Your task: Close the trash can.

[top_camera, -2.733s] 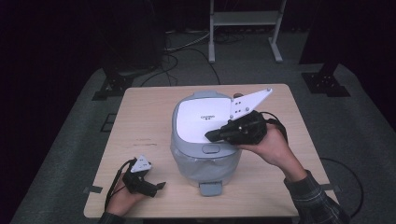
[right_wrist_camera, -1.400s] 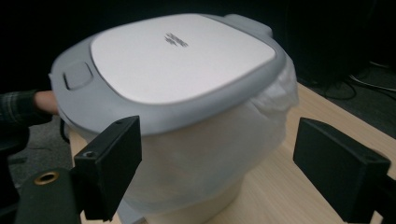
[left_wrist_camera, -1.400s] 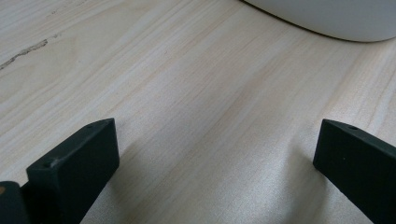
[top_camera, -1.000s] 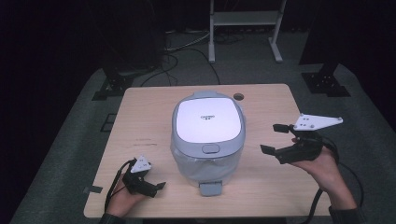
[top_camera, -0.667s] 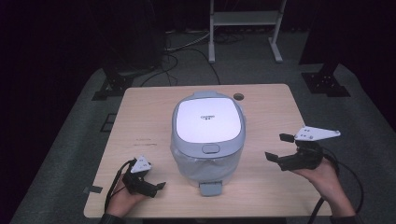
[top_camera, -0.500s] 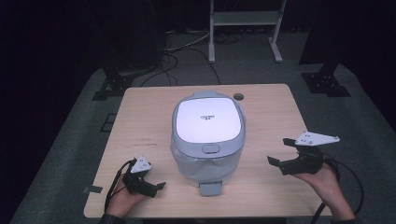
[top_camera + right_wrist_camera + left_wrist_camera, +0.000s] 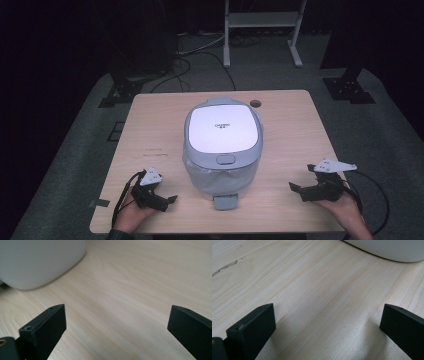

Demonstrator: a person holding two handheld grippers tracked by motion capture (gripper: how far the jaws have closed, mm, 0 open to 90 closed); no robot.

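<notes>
So there's one wooden table, light grain, with one small round hole near its far edge. Sitting roughly in the middle of it is one rice cooker, white-grey, lid down, with one latch button on the front of the lid and a little tab sticking out at the base toward the person. Its pale side also shows at the top of the left gripper view and in the upper left corner of the right gripper view. Then two grippers, one per hand, both low near the table's front edge. The left gripper sits just beside the cooker's front left, jaws spread wide over bare wood. The right gripper is well apart from the cooker toward the right edge; its jaws have just been opening and stand wide, nothing between them but tabletop. Each has one cable trailing off it.
</notes>
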